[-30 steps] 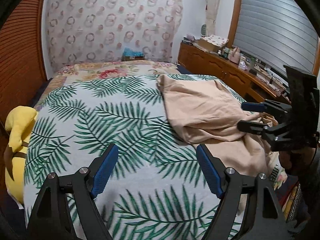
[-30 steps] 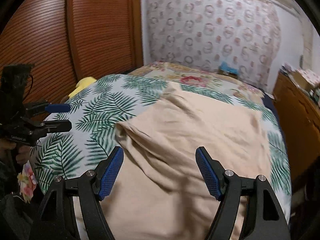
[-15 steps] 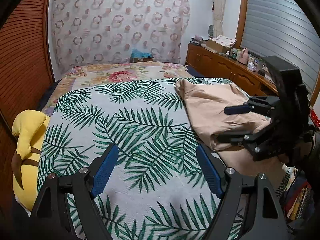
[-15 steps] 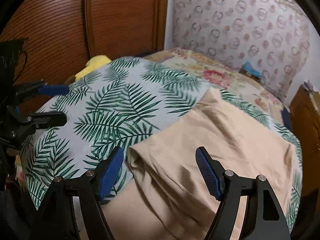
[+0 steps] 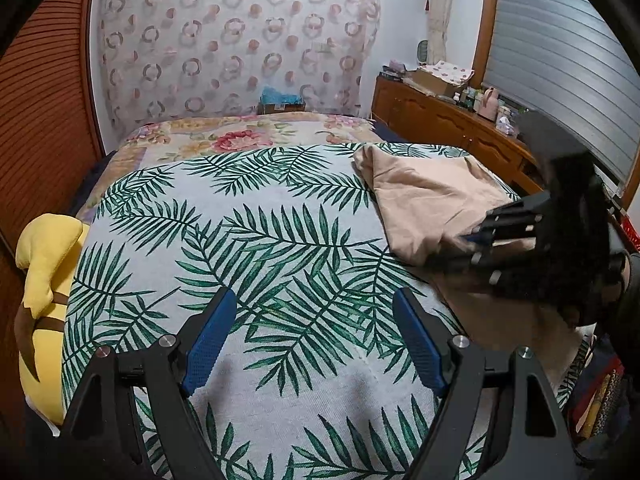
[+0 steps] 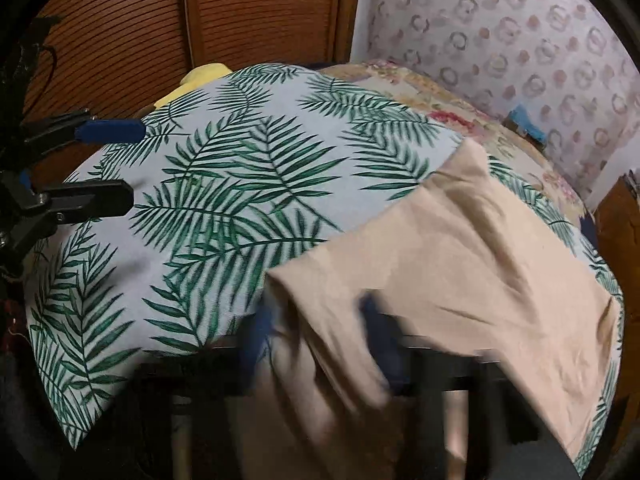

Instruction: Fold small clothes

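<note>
Palm-leaf bedspread point(image 5: 256, 264) carries my beige cotton garment point(image 6: 460, 264) at its right side. Left claw point(image 5: 316, 340) gapes wide, empty. Right claw point(image 6: 316, 336) is blurred at the cloth's near corner; grip uncertain. Next, I'd pinch and spread.

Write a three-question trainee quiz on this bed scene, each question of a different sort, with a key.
1. True or false: the left gripper holds the beige garment.
2. Multiple choice: the yellow plush toy lies at the bed's A) left edge, as the left wrist camera sees it; B) middle; C) far end by the curtain.
3. Fill in: the right gripper is at the garment's ____ near corner, as its own camera sees it.

Key: 1 false, its fingers stand apart over the palm-leaf bedspread. 2 A. 3 left; blur hides whether its fingers have closed.
</note>
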Action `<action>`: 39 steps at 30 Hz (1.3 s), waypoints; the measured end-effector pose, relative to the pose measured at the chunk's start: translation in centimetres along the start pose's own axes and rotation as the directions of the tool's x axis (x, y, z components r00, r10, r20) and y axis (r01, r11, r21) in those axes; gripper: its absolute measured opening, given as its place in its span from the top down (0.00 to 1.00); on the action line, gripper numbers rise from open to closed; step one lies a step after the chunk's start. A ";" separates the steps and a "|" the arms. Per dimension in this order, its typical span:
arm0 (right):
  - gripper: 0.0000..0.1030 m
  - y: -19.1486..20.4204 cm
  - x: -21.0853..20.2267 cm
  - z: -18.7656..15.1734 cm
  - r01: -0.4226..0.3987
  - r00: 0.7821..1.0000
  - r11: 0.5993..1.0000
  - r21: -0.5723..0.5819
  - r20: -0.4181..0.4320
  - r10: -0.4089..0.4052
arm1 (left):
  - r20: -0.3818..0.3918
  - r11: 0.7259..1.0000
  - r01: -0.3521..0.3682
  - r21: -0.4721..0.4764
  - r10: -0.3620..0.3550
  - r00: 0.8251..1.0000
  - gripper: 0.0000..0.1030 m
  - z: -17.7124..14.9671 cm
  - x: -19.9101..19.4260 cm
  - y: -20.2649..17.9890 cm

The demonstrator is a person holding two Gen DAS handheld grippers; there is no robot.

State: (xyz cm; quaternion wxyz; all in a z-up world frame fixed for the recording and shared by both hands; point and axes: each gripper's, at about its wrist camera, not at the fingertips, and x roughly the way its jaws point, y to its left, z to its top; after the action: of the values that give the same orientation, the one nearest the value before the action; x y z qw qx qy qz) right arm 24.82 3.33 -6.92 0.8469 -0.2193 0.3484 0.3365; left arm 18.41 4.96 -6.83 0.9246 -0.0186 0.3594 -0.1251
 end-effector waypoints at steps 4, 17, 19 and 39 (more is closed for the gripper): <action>0.92 -2.7 -2.6 0.1 -0.010 0.996 0.997 0.082 0.085 0.003 | -0.006 1.000 0.009 0.011 -0.009 1.000 0.22 0.2 0.4 -0.6; 0.93 -16.2 -7.5 -0.7 0.281 0.948 0.928 0.245 0.082 -0.308 | -0.041 0.997 0.054 0.047 -0.052 0.998 0.22 0.2 2.0 -3.2; 0.93 -17.7 -6.8 -0.7 0.311 0.940 0.914 0.262 0.057 -0.337 | -0.045 0.997 0.056 0.050 -0.054 0.998 0.22 0.3 2.1 -3.5; 0.57 -19.5 -8.3 -3.2 0.320 0.938 0.854 0.410 -0.013 -0.345 | -0.058 0.992 0.087 0.093 -0.081 0.995 0.22 -0.3 1.4 -6.8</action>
State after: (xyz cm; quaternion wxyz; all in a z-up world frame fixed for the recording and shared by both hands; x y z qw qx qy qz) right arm 33.08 -15.27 -0.27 0.9293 -0.0852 0.3416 0.1117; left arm 17.73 -1.96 -7.17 0.9083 0.0137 0.3767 -0.1813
